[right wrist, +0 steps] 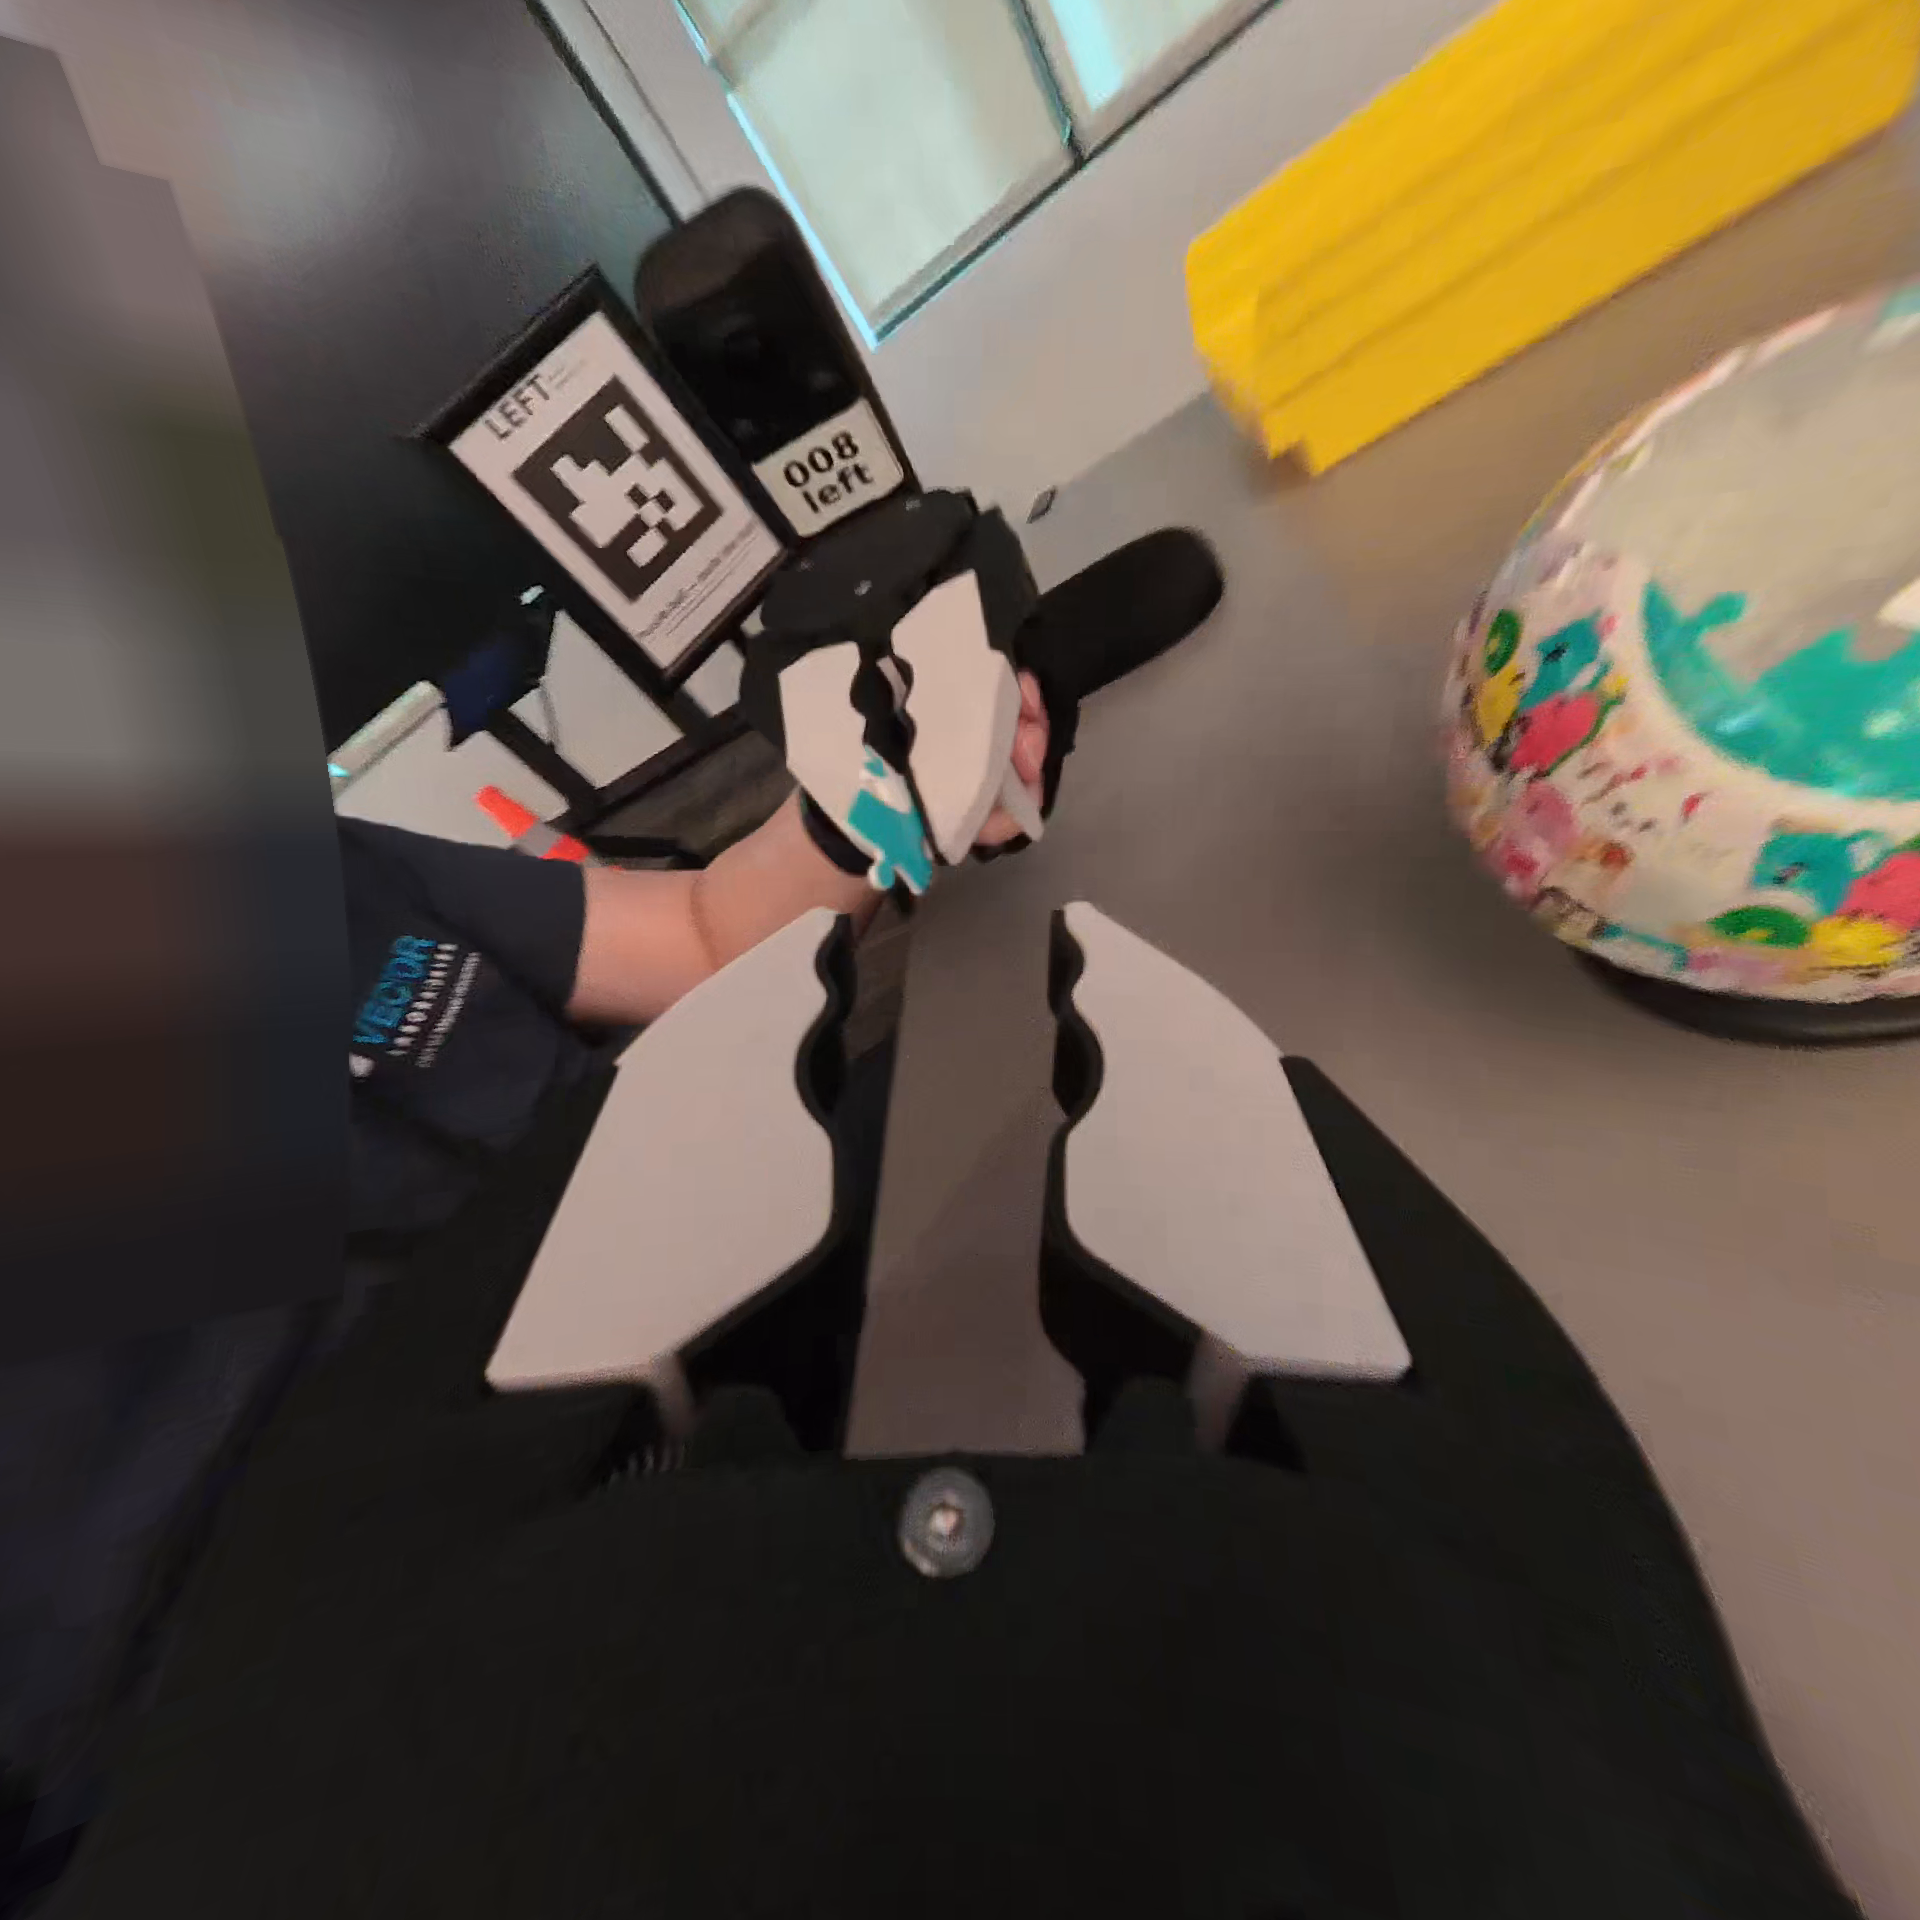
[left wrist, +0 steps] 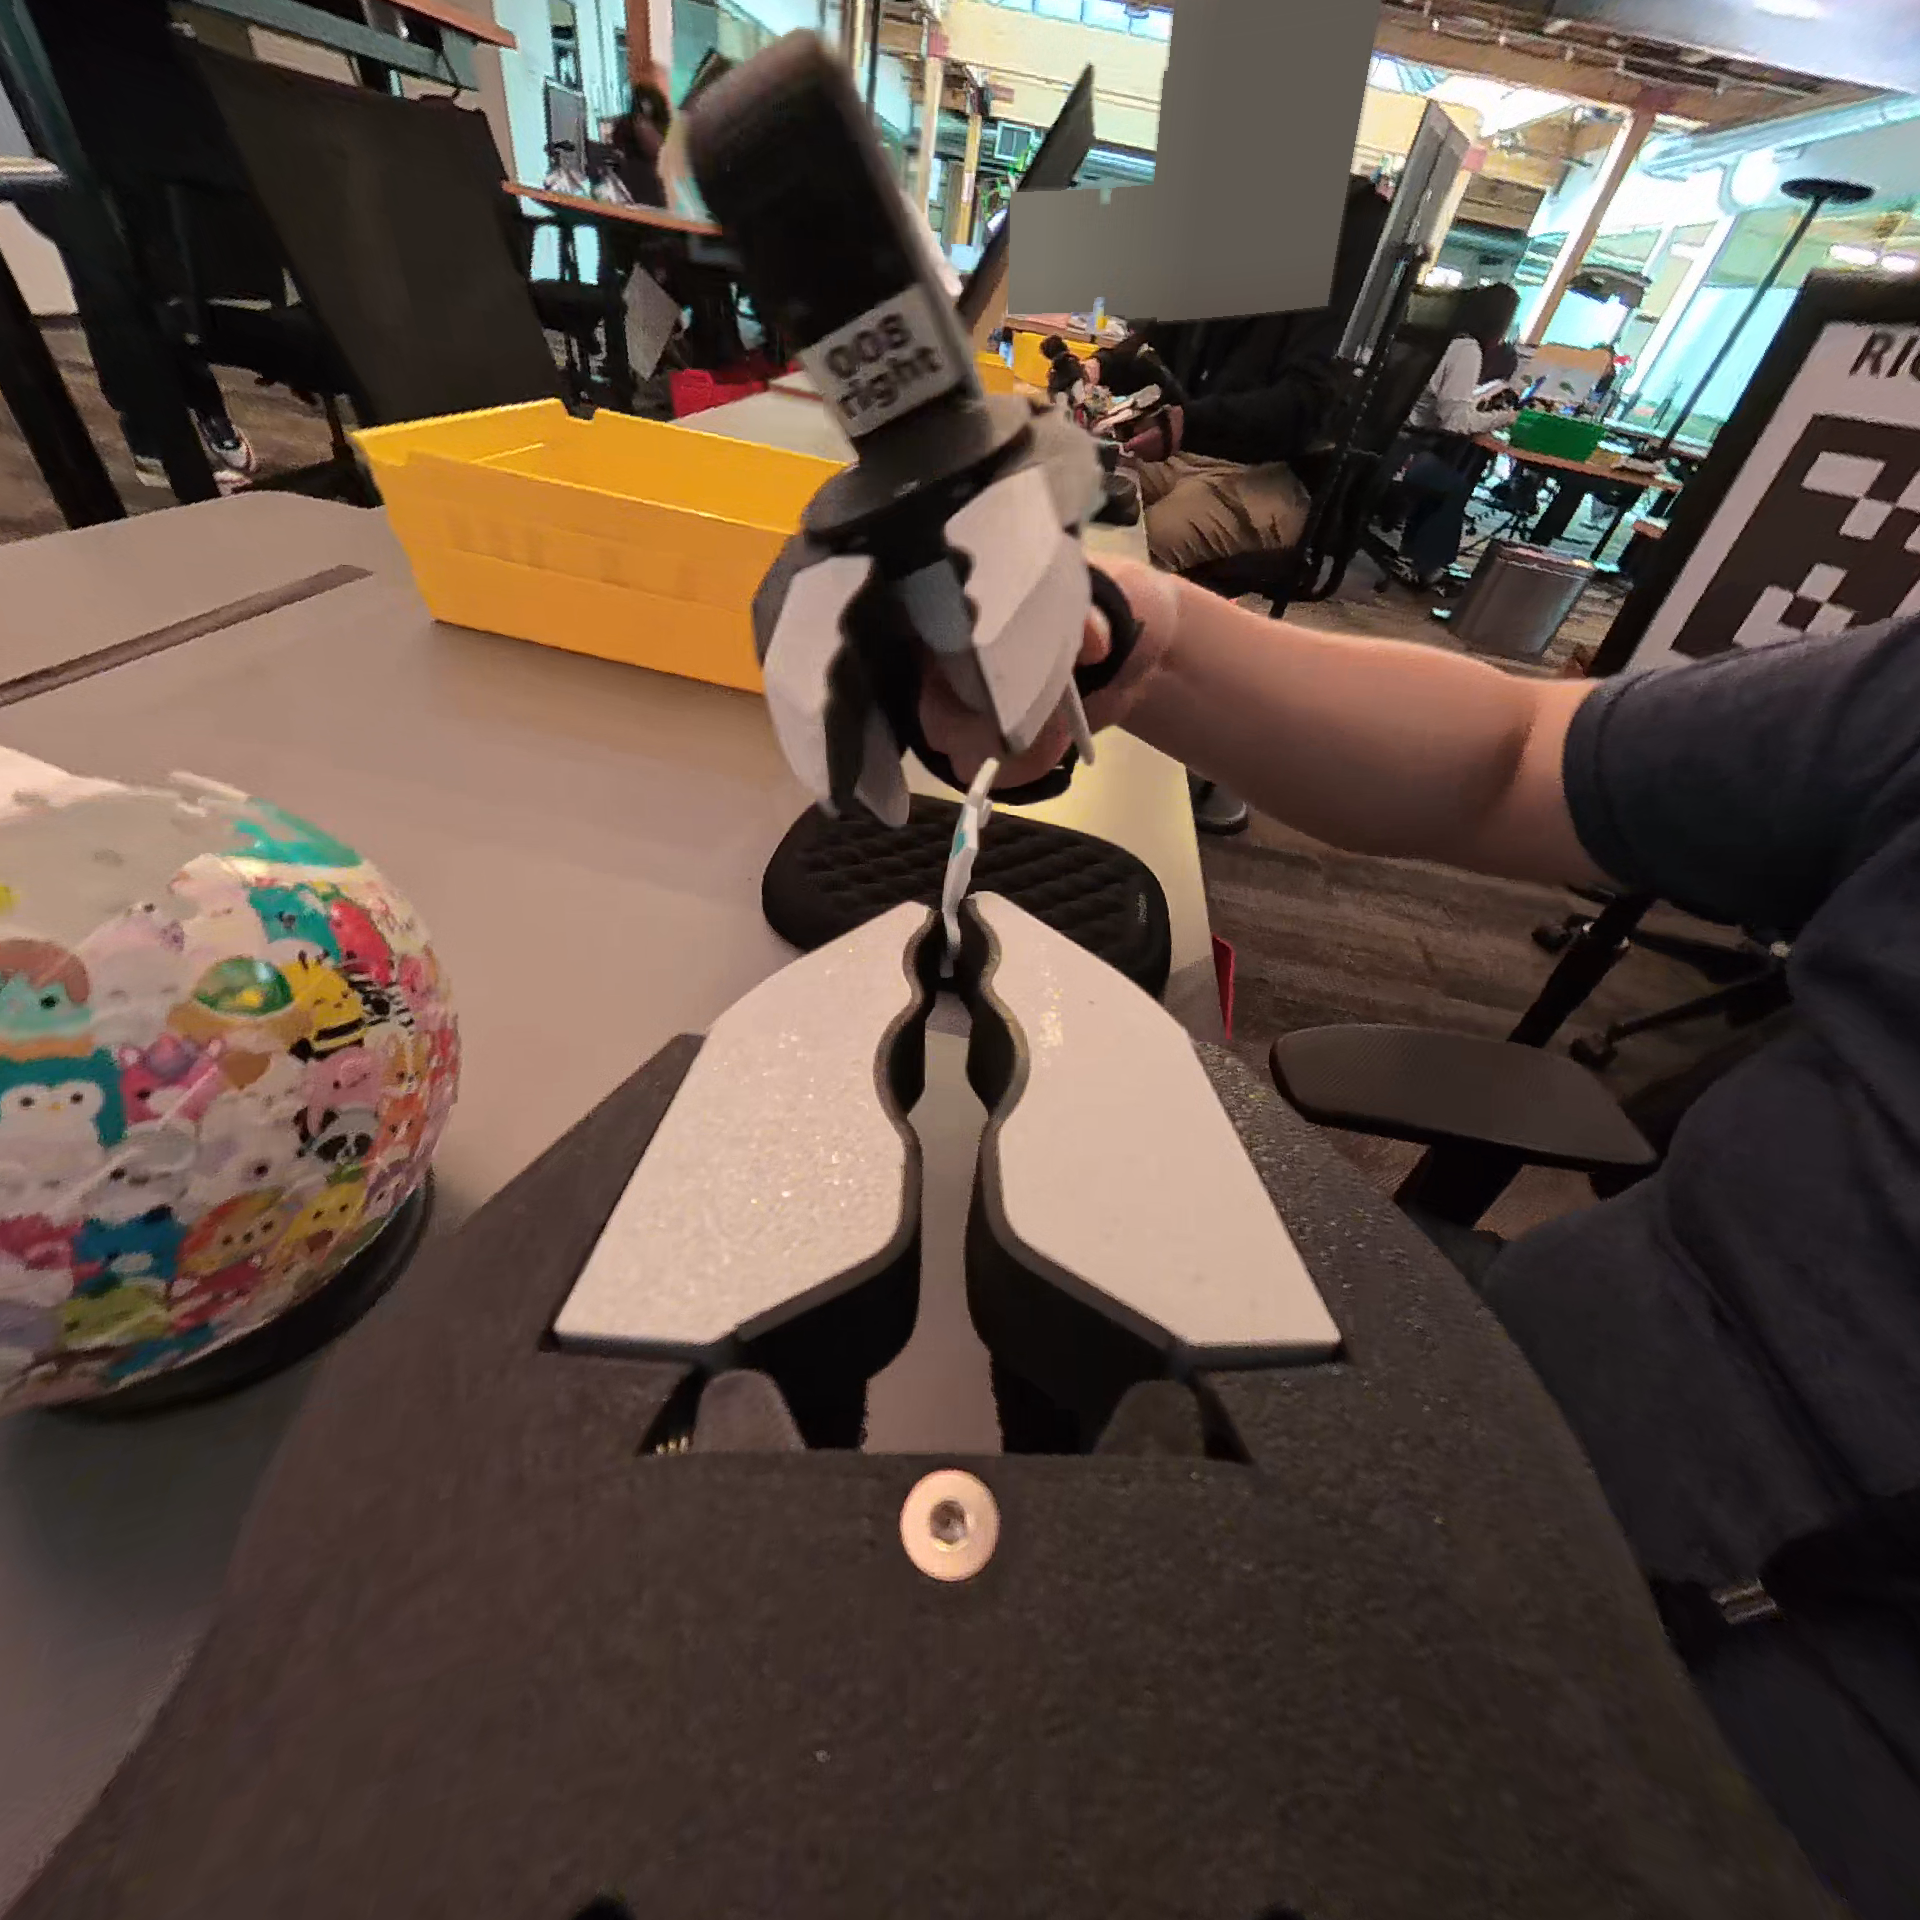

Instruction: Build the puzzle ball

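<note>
The partly built puzzle ball (left wrist: 197, 1091), covered in colourful cartoon animals, stands on a black ring base at the left; its open top shows in the right wrist view (right wrist: 1714, 727). My left gripper (left wrist: 951, 925) is shut on a white and teal puzzle piece (left wrist: 961, 852), held edge-up above the table. The same piece (right wrist: 888, 821) shows in the left gripper (right wrist: 920, 836) in the right wrist view. My right gripper (right wrist: 951, 925) is open and empty, its tips just short of the piece; in the left wrist view it (left wrist: 925, 774) points down at the piece.
A yellow bin (left wrist: 603, 530) stands at the back of the grey table (left wrist: 468, 748), also in the right wrist view (right wrist: 1507, 208). A black ribbed pad (left wrist: 1049, 883) lies under the grippers. A chair armrest (left wrist: 1455, 1101) and other people are beyond the table edge. My left and right fingertips are right by each other.
</note>
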The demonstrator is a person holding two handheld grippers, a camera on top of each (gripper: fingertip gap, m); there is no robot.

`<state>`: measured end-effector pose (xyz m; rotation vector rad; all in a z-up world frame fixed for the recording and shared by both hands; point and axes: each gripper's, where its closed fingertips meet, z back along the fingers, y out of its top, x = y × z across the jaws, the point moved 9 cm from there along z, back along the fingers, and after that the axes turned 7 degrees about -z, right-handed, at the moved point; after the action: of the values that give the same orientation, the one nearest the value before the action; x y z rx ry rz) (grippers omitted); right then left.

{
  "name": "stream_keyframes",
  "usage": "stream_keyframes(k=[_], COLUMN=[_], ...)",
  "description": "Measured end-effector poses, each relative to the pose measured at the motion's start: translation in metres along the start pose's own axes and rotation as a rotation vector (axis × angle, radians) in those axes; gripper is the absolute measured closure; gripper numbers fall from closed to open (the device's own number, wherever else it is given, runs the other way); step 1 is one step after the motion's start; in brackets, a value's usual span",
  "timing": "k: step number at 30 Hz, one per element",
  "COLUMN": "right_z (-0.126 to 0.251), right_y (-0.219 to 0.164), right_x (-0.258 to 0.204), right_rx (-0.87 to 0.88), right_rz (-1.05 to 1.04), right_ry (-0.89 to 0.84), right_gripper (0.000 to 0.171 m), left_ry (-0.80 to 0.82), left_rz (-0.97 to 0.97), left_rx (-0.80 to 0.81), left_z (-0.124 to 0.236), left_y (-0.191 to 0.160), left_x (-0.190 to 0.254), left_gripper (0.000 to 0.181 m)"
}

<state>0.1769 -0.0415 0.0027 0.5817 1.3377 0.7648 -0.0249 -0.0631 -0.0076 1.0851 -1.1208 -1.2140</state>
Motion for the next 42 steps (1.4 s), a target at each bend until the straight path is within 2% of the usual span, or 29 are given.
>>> stream_keyframes(k=[5, 7, 11, 15, 18, 24, 31, 39, 42], right_z=[0.001, -0.002, -0.008, -0.015, -0.023, -0.036, -0.038, -0.039, -0.038], right_y=[0.000, 0.001, -0.004, -0.009, -0.009, -0.005, -0.008, -0.012, -0.011], right_x=[-0.014, -0.019, -0.033, -0.045, -0.050, -0.050, -0.030, -0.018, -0.012], right_rx=[0.078, 0.054, -0.056, -0.133, -0.167, -0.108, -0.137, -0.109, -0.084], right_rz=[0.252, 0.352, 0.725, 1.087, 1.269, 1.601, 1.745, 1.963, 1.974], right_ry=[-0.112, -0.142, -0.190, -0.319, -0.354, -0.438, -0.439, -0.404, -0.393], right_gripper=[0.141, 0.143, 0.142, 0.140, 0.141, 0.140, 0.138, 0.155, 0.160], left_ry=[-0.047, -0.055, -0.062, -0.080, -0.105, -0.134, -0.136, -0.168, -0.153], left_rz=[0.100, 0.107, 0.148, 0.253, 0.351, 0.508, 0.641, 0.796, 0.812], left_rx=[0.008, -0.005, -0.037, -0.073, -0.062, -0.076, -0.093, -0.097, -0.098], left_z=[-0.002, -0.004, -0.002, 0.006, 0.012, 0.012, 0.009, 0.002, 0.001], left_y=[-0.004, -0.006, -0.004, 0.003, 0.010, 0.011, 0.004, -0.001, -0.001], left_x=[-0.003, -0.002, -0.002, -0.004, -0.008, -0.017, -0.026, -0.030, -0.030], left_gripper=[0.179, 0.179, 0.179, 0.179, 0.179, 0.179, 0.179, 0.179, 0.179])
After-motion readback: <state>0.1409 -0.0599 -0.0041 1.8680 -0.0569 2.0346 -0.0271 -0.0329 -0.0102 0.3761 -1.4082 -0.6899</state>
